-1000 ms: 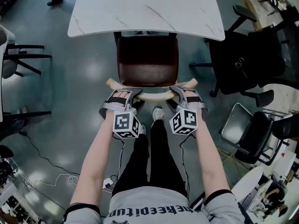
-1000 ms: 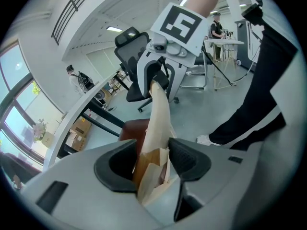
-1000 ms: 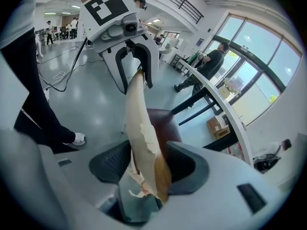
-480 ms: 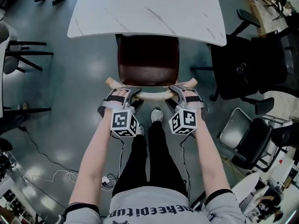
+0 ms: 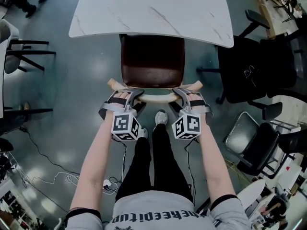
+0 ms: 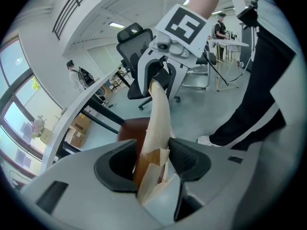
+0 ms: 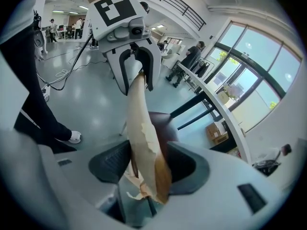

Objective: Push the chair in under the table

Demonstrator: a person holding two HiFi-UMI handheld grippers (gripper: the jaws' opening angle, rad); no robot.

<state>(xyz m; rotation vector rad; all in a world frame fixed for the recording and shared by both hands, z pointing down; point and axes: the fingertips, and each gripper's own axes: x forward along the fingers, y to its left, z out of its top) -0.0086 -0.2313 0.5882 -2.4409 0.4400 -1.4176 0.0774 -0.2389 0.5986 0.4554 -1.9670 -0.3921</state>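
The left gripper (image 5: 130, 96) is clamping the left end of the pale curved backrest (image 5: 156, 98) of the chair (image 5: 152, 63), its jaws pressing tight on the chipped wood. The right gripper (image 5: 180, 94) is gripping the right end the same way. The chair is standing straight ahead of the person, its far edge just reaching the near edge of the white table (image 5: 153, 8), with most of the brown seat still showing.

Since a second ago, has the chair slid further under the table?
No, not visibly. About as much of the chair seat sticks out past the table edge as before.
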